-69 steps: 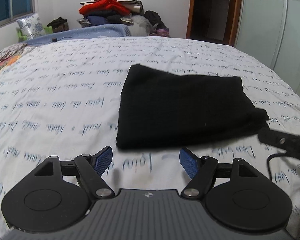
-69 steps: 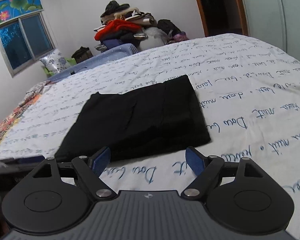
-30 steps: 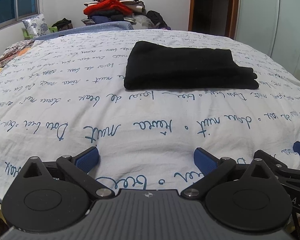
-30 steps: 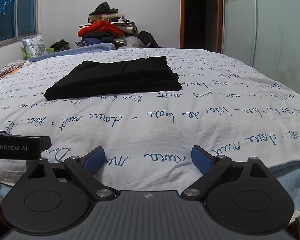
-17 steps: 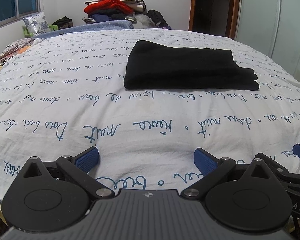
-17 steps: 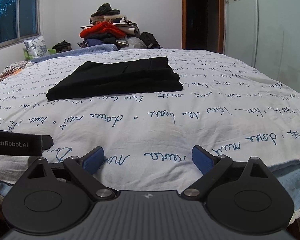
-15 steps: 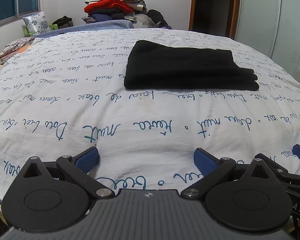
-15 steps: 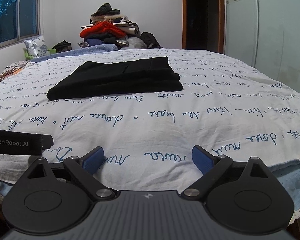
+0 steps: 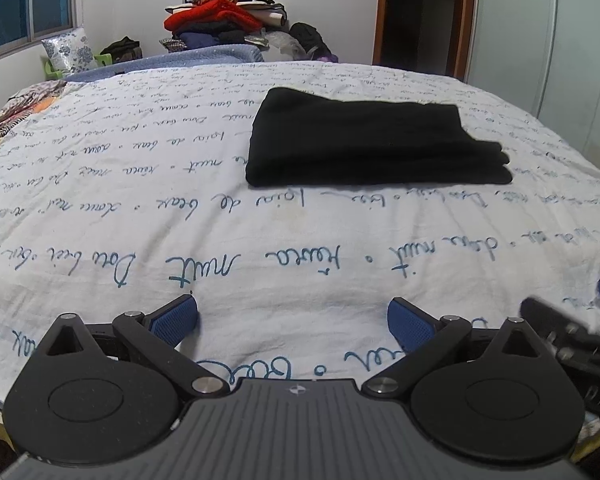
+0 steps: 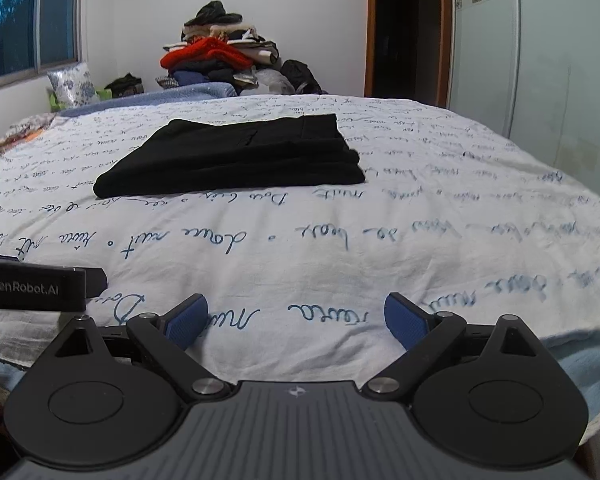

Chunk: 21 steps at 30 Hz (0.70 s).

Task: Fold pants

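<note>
Both tongs (image 9: 293,316) (image 10: 296,316) low at bed edge (agape, empty)

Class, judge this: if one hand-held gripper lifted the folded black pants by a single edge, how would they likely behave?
The folded black pants would probably sag and unfold, since they are soft stacked layers with loose edges at one end. They look light, lying flat on the bedsheet. Pushed, they would likely bunch rather than slide, cloth on cloth.
</note>
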Motion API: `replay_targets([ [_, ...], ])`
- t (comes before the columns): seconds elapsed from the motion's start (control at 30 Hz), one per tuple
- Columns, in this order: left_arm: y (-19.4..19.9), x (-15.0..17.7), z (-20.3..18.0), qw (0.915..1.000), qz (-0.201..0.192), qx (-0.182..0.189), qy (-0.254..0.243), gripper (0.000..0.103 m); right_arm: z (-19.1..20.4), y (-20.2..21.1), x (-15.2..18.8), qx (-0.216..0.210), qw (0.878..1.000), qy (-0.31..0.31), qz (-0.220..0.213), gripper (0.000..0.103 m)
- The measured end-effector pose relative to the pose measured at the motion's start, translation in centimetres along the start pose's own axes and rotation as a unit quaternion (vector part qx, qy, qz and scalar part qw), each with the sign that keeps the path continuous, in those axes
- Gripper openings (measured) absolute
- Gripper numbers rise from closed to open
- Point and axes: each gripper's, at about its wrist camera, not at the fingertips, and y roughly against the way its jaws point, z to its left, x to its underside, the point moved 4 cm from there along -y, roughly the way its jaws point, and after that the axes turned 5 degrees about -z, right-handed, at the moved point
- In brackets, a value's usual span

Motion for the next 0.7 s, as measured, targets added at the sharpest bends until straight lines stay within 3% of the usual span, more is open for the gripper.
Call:
replay_targets([
  [0.1,1.3,-1.0,-0.2,0.9999,-0.014,0.003,0.004,0.103,0.2,1.1,-1.5,0.008,1.0,0.023,-0.007,0.096],
  [0.23,4.0,-2.7,-0.9,0.9989,-0.046,-0.007,-0.005,0.103,0.1,1.4,-2.8,-0.031,0.999,0.003,0.02,0.096],
  [0.47,7.1,-4.5,-1.9,0.9961,-0.084,-0.018,-0.022,0.103,0.5,1.6,-4.6,-0.034,0.999,0.012,0.017,0.096],
  [0.7,7.2,-4.7,-1.7,0.9982,-0.059,0.008,0.002,0.1,1.0,1.7,-4.5,-0.039,0.999,0.013,0.018,0.096],
])
